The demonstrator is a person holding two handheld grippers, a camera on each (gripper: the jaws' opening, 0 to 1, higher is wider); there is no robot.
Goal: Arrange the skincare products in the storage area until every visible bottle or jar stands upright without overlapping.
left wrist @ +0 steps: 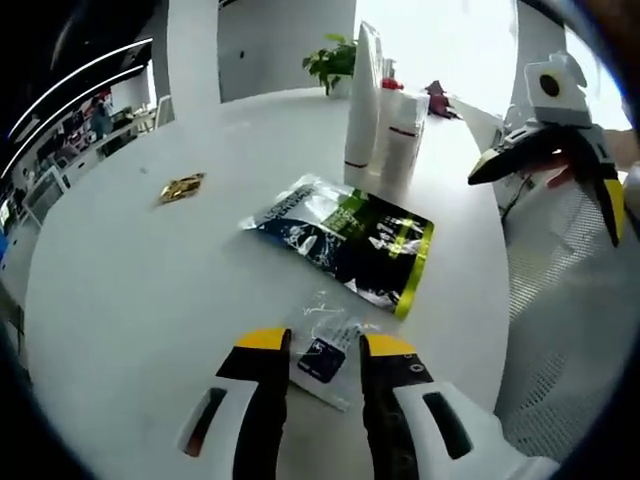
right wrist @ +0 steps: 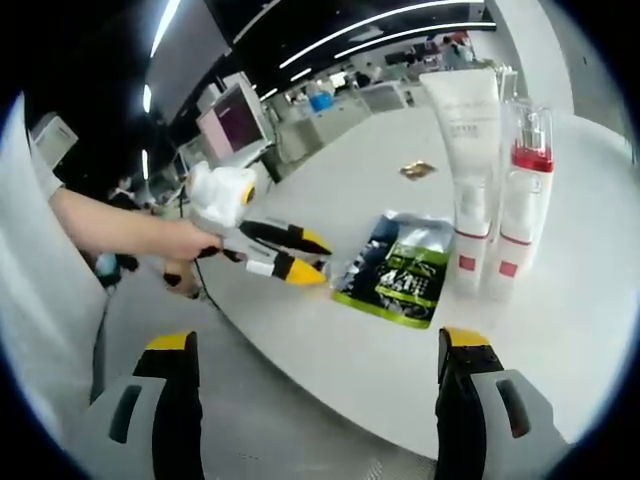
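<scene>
Left gripper view looks across a round white counter (left wrist: 130, 290). At its far side a white tube (left wrist: 362, 100) stands upright, long axis vertical, cap down on the surface. Touching or just beside it on the right stands a white bottle (left wrist: 398, 135) with a red collar, also upright. Nearer lies a flat dark pouch (left wrist: 345, 240) with a green edge, its long axis running from far left to near right. A small clear sachet (left wrist: 325, 350) with a dark label lies flat just beyond the left hand-held gripper (left wrist: 325, 345), whose yellow-tipped jaws stand a little apart on either side of it, gripping nothing that can be seen. A gold wrapper (left wrist: 182, 187) lies alone to the left, well apart from the rest. A potted plant (left wrist: 335, 65) sits at the far rim.

In the right gripper view, the right hand-held gripper (right wrist: 320, 345) has its jaws spread wide and empty, off the counter's (right wrist: 400, 390) near edge. The left one (right wrist: 295, 255), held by a hand (right wrist: 185, 240), reaches toward the pouch's (right wrist: 400, 270) near end. The tube (right wrist: 470, 170) and bottle (right wrist: 522, 205) stand upright side by side to the right.
</scene>
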